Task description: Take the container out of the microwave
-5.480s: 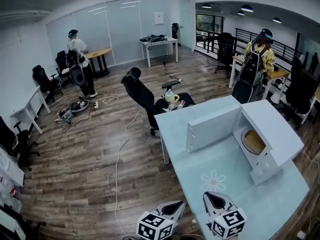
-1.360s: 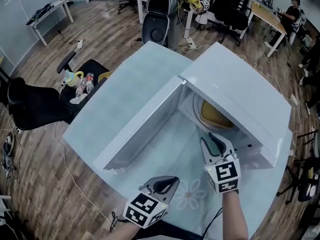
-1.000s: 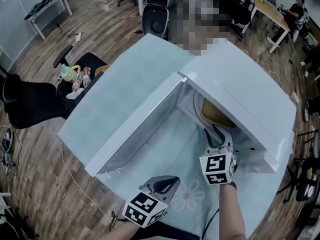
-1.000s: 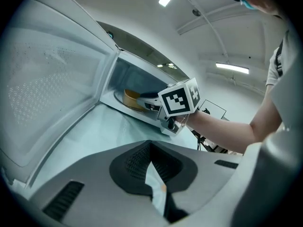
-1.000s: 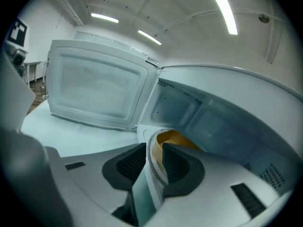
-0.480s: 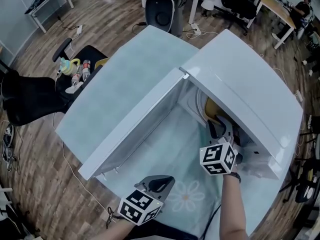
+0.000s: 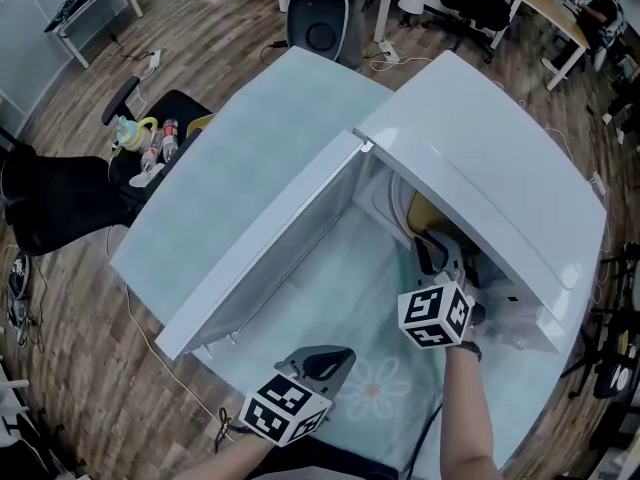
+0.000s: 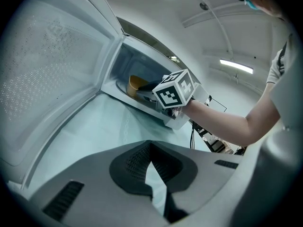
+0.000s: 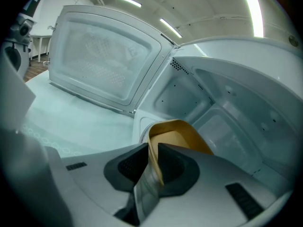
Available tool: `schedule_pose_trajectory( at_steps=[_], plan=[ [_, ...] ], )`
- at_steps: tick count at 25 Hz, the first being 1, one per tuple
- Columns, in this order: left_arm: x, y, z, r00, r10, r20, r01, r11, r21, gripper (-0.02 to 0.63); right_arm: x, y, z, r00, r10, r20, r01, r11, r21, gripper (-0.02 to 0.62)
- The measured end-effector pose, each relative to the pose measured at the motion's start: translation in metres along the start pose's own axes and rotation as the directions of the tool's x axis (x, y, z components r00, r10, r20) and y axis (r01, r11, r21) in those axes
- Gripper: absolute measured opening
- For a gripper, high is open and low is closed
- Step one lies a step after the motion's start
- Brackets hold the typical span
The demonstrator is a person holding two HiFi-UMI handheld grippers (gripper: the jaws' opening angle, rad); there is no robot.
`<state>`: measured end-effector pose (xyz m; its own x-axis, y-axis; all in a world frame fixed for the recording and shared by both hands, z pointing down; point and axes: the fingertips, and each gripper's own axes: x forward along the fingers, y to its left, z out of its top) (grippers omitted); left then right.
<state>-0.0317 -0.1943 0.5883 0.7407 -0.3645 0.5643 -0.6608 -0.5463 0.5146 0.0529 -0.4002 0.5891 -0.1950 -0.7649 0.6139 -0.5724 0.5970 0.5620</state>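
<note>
The white microwave (image 7: 500, 158) stands on the pale table with its door (image 7: 270, 258) swung wide open. Inside sits a yellow container (image 9: 177, 131), partly hidden under the oven's top in the head view (image 7: 424, 214). My right gripper (image 9: 151, 167) reaches into the cavity and is shut on the container's near rim, which runs between the jaws. In the head view the right gripper (image 7: 440, 253) is at the oven's mouth. My left gripper (image 7: 325, 360) hangs low over the table's front, shut and holding nothing; its own view (image 8: 150, 174) looks at the open oven.
The table (image 7: 240, 158) carries a flower print (image 7: 375, 390) near my left gripper. A black office chair (image 7: 60, 203) with bottles on it stands left of the table. Cables lie on the wooden floor (image 7: 70, 348). Desks and chairs fill the far side.
Over the last second and a half my right gripper went forward from the table into the microwave and closed on the container's rim. The left gripper stayed low near the table's front.
</note>
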Motion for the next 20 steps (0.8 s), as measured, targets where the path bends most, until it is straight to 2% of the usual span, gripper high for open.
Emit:
schedule_pose_trajectory(
  at_steps=[4,12,16,20],
  plan=[
    [0.001,-0.005,0.001,1.0,-0.016,-0.004,0.016,1.0,0.014,0.005,-0.006,0.003,0.0,1.0,0.003,-0.001,-0.003,1.0,-0.022,0.047],
    [-0.009,-0.012,0.006,1.0,-0.02,0.012,0.02,0.999,0.042,0.005,-0.032,0.009,0.021,0.997,-0.01,0.071,0.011,1.0,-0.004,0.037],
    [-0.018,-0.018,0.005,1.0,-0.014,0.019,0.013,0.999,0.051,0.005,-0.046,0.021,0.029,0.996,0.029,0.08,-0.03,1.0,0.002,0.026],
    [-0.028,-0.022,0.005,0.999,-0.001,0.036,-0.001,0.998,0.065,0.005,-0.058,0.035,0.036,0.994,0.065,0.086,-0.062,0.997,-0.036,0.025]
  ],
)
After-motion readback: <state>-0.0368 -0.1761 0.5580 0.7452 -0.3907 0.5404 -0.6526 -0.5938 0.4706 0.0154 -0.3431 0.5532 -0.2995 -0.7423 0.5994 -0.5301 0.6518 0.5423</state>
